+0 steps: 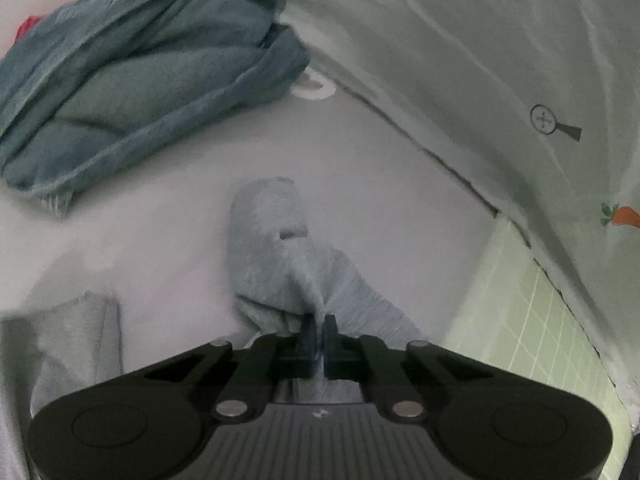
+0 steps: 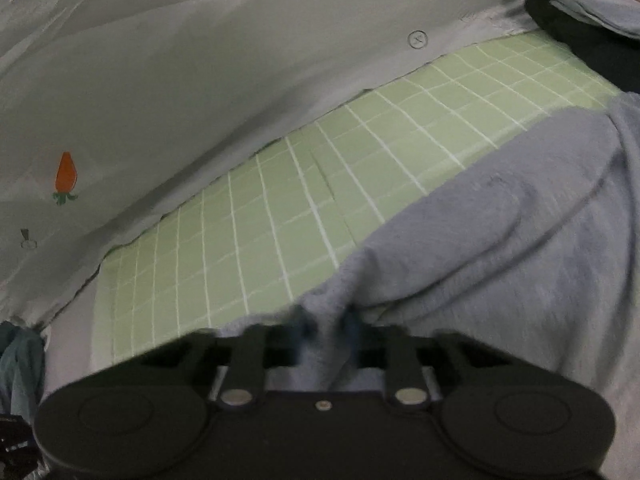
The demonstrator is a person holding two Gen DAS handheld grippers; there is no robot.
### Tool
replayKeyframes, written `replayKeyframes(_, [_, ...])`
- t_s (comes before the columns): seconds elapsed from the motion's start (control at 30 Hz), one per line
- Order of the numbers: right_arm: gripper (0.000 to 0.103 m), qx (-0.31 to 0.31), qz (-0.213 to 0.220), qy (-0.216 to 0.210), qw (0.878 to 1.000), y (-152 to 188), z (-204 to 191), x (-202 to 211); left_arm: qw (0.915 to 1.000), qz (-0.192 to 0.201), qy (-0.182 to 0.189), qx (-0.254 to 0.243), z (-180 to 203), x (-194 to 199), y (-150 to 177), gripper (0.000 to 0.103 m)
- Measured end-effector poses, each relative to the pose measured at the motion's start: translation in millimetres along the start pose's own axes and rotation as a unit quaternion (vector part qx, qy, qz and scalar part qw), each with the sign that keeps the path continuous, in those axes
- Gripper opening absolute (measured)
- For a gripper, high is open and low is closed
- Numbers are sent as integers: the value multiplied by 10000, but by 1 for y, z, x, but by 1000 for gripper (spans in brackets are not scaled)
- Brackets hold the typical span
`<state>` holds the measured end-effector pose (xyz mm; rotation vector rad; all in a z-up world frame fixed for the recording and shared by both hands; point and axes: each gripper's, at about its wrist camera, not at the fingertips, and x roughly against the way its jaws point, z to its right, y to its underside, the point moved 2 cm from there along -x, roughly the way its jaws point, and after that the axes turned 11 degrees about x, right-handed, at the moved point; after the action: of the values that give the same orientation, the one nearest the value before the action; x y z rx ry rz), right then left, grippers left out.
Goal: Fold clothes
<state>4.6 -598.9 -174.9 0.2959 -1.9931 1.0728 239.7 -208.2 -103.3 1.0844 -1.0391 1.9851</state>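
A light grey garment (image 1: 280, 256) hangs bunched from my left gripper (image 1: 319, 330), which is shut on a fold of it above the pale surface. In the right wrist view the same grey garment (image 2: 500, 240) spreads to the right over a green gridded mat (image 2: 304, 184). My right gripper (image 2: 326, 330) is shut on its bunched edge near the mat's front side.
A folded blue-grey towel-like garment (image 1: 132, 92) lies at the far left. A pale sheet with a carrot print (image 2: 66, 176) drapes along the back; it also shows in the left wrist view (image 1: 460, 48). Dark and blue clothes (image 2: 584, 20) sit at the far right. More grey cloth (image 1: 72, 340) lies at lower left.
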Motion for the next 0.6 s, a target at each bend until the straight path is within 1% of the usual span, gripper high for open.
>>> replayKeyframes(0.07, [2,173,292,-132,9993,-22,-5,-1,9996,202,129,-122,11,3,-12,3])
replayKeyframes(0.13, [2,327,637,-124,9974,-48,-11,-3,9983,456,301,-221,23,6,-25,3])
replayKeyframes(0.17, [2,366,825,-93,9959,-61,-13,-4,9968,619,448,-230,29,9,-32,5])
replayKeyframes(0.2, [2,402,1005,-22,9941,-72,-15,-4,9946,825,589,-205,34,12,-38,14])
replayKeyframes(0.23, [3,437,1179,70,9920,-81,-17,-4,9922,1056,645,-170,39,16,-43,19])
replayKeyframes(0.27, [9,512,1333,229,9895,-88,-20,-3,9902,1248,607,-179,43,19,-46,41])
replayKeyframes(0.3, [21,615,1412,409,9872,-91,-22,-2,9888,1379,508,-253,46,21,-47,68])
replayKeyframes(0.33, [57,716,1428,594,9854,-90,-25,-1,9880,1440,421,-365,47,22,-46,78])
replayKeyframes(0.37, [77,814,1429,784,9833,-87,-28,0,9878,1440,384,-455,45,21,-43,82])
replayKeyframes(0.43, [74,1052,1357,955,9805,-73,-30,3,9897,1286,281,-566,36,17,-34,82])
replayKeyframes(0.53, [73,1378,1006,1009,9802,-42,-32,4,9952,847,-30,-489,17,4,-18,82])
replayKeyframes(0.6, [73,1458,701,928,9825,-20,-33,4,9975,556,-214,-390,4,-5,-7,82])
